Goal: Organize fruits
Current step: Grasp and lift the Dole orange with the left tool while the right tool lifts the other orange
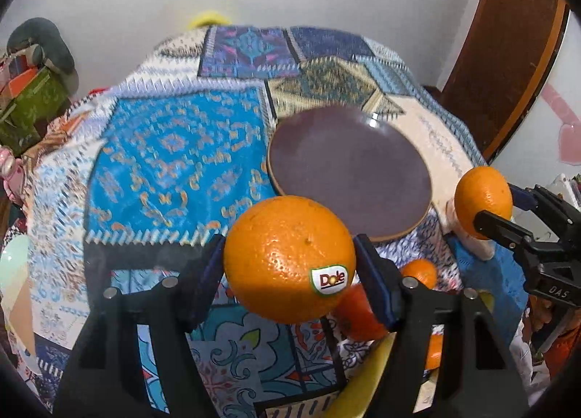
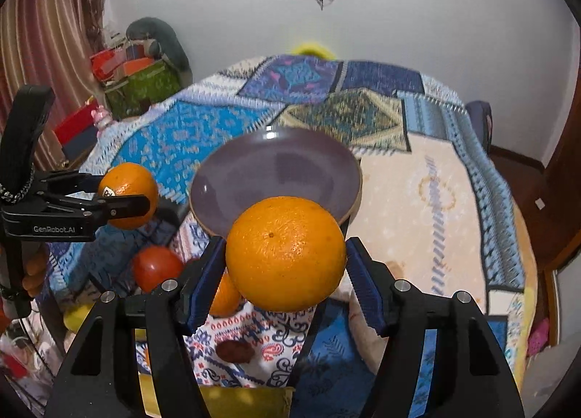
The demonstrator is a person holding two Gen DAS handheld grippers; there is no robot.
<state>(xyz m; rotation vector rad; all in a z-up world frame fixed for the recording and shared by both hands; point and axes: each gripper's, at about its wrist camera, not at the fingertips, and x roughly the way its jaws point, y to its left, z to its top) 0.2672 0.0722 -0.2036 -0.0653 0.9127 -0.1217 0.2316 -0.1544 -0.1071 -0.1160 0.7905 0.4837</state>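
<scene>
My left gripper point(image 1: 290, 269) is shut on an orange with a Dole sticker point(image 1: 287, 254), held above the patterned cloth, near the front edge of an empty purple plate point(image 1: 348, 171). My right gripper point(image 2: 285, 265) is shut on a second orange point(image 2: 285, 254), just in front of the same plate point(image 2: 276, 167). Each gripper shows in the other's view: the right one with its orange point(image 1: 483, 200), the left one with its orange point(image 2: 129, 194). More oranges point(image 1: 357, 312) and a red fruit point(image 2: 156, 269) lie below.
A patchwork cloth point(image 1: 174, 149) covers the table. A yellow container rim point(image 1: 366, 370) lies under the left gripper. A green box point(image 2: 141, 91) and clutter stand at the left. A wooden door point(image 1: 508, 55) is at the right. A dark brown item point(image 2: 234, 350) lies on the cloth.
</scene>
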